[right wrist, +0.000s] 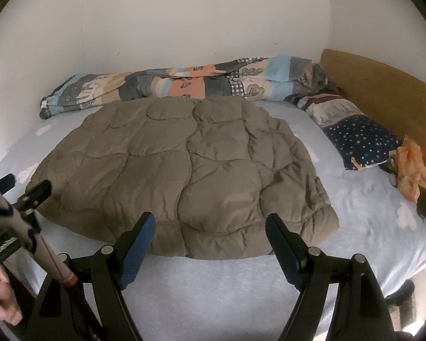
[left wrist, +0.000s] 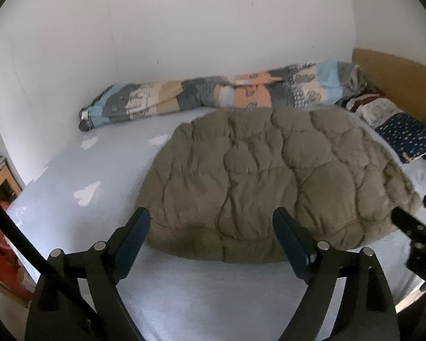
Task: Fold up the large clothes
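A large olive-brown quilted puffer jacket (left wrist: 269, 176) lies spread flat on a pale blue bed sheet (left wrist: 99, 170); it also shows in the right wrist view (right wrist: 184, 170). My left gripper (left wrist: 211, 216) is open and empty, its fingertips over the jacket's near edge. My right gripper (right wrist: 210, 221) is open and empty, hovering at the jacket's near hem. The right gripper also shows at the right edge of the left wrist view (left wrist: 411, 213). The left gripper shows at the left edge of the right wrist view (right wrist: 25, 189).
A rolled patchwork quilt (right wrist: 170, 85) lies along the white wall at the back. A navy star pillow (right wrist: 360, 139) and an orange cloth (right wrist: 411, 167) lie at the right by the wooden headboard (right wrist: 383, 91). Red items (left wrist: 2, 253) sit left of the bed.
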Demonstrator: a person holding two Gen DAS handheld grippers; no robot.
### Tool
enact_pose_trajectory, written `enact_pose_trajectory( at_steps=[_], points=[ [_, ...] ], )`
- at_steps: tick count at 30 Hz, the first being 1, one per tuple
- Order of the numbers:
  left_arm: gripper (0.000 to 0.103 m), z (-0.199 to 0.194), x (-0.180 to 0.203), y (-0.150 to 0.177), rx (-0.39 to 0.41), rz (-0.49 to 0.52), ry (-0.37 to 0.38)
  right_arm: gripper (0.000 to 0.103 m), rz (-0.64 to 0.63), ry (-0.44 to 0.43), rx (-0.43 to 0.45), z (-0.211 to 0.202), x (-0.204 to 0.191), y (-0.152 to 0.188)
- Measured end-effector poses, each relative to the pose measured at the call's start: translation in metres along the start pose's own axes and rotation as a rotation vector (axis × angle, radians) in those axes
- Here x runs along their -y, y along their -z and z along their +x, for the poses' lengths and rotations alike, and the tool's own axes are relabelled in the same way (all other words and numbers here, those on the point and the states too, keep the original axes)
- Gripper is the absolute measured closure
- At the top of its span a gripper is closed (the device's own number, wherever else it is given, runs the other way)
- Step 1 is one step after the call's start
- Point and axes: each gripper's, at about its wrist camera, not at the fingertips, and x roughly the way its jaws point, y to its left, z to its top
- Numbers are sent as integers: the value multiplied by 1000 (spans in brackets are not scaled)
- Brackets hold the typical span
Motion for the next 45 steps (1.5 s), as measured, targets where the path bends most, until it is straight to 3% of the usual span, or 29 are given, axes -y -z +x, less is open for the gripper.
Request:
enact_pose_trajectory(
  at_steps=[10, 15, 21, 31, 45],
  points=[
    [7, -54, 1, 3, 117, 43, 40, 18, 9, 12, 80, -44, 8, 13],
    [7, -62, 12, -1, 94, 61, 64, 13, -9, 46, 146, -69, 15, 22],
    [7, -51, 27, 0, 64, 165, -16, 12, -6, 81, 133, -75, 20, 28],
    [7, -60, 29, 7, 99, 194, -44, 12, -42, 99, 144, -79, 10, 35],
    [7, -54, 27, 5, 83, 184, -58, 12, -59, 96, 135, -73, 5, 37]
  ],
)
